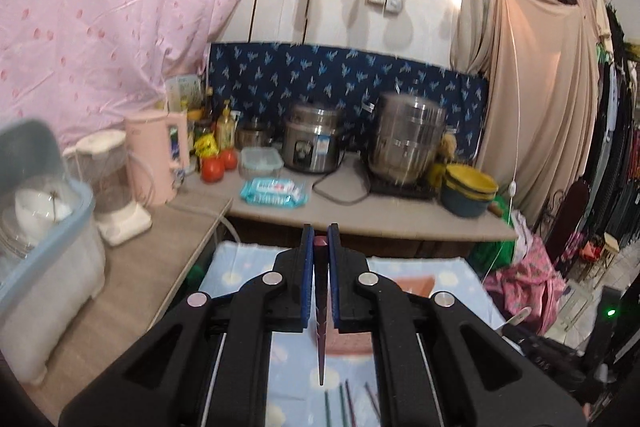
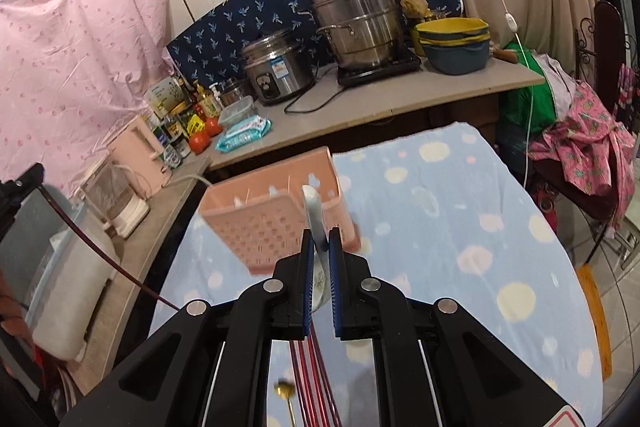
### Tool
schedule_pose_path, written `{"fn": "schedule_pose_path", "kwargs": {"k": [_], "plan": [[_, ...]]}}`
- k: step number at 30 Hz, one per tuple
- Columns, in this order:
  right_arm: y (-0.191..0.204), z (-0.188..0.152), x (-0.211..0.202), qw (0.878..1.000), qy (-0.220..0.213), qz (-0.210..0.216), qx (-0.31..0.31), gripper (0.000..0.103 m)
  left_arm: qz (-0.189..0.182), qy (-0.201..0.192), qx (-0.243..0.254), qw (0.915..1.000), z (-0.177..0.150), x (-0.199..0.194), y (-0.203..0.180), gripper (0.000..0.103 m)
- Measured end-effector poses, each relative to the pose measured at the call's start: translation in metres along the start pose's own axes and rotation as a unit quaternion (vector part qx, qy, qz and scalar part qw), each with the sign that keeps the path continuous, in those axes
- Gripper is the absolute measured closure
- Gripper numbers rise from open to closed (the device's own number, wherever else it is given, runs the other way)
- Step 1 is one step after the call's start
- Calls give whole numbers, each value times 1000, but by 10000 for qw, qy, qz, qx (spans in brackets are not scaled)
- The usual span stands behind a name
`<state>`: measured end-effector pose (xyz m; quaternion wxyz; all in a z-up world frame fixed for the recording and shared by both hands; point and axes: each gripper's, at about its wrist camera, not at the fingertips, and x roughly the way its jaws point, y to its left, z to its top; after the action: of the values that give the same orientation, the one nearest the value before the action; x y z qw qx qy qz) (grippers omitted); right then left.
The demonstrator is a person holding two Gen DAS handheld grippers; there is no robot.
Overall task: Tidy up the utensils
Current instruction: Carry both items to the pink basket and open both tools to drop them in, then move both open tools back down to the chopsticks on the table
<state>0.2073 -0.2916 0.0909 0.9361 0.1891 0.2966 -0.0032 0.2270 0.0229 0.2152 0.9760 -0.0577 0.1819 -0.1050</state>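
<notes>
Left gripper [image 1: 321, 241] fingers nearly closed, pinching dark red chopstick [image 1: 321, 327], tip pointing down over bench. Right gripper [image 2: 321, 241] fingers nearly closed, clamping white spoon [image 2: 314, 215] before pink utensil basket [image 2: 264, 223].

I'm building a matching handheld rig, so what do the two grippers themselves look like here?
Both look identical. The left gripper and right gripper have glossy black plastic bodies with angled linkage arms joined by round silver pins, and triangular cut-outs in the outer arms. The jaws are two flat black plates lined with blue ribbed pads. Thin pale rods run along the frame. No cables or sleeves show.
</notes>
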Motion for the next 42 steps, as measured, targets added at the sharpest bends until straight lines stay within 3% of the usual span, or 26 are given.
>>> {"fn": "schedule_pose_path", "kwargs": {"k": [5, 10, 21, 23, 25, 27, 28, 35, 42], "plan": [[12, 44, 40, 9997, -183, -83, -113, 96, -172, -404, -55, 9990, 43, 28, -15, 96], [16, 64, 81, 9995, -147, -184, -194, 96, -214, -501, -132, 9984, 55, 65, -21, 96], [3, 43, 139, 9985, 422, -312, -124, 95, -27, 239, -187, 9995, 13, 134, -10, 96], [1, 40, 138, 9988, 391, -277, -85, 92, 9, 305, -267, 9992, 8, 137, -6, 96], [1, 40, 132, 9990, 304, -321, -84, 86, 103, 328, -289, 9990, 4, 137, -2, 89], [1, 40, 126, 9991, 247, -325, -75, 78, 221, 338, -296, 9987, 2, 135, 0, 61], [1, 39, 121, 9993, 222, -309, -66, 75, 281, 300, -297, 9987, 0, 130, 1, 58], [-3, 20, 71, 9997, 80, -235, -21, 63, 507, 359, -128, 9980, -24, 90, 8, 49], [-20, -44, 21, 9989, 352, -310, 30, 62, 550, 957, -106, 9938, -99, 47, 16, 49]]}}
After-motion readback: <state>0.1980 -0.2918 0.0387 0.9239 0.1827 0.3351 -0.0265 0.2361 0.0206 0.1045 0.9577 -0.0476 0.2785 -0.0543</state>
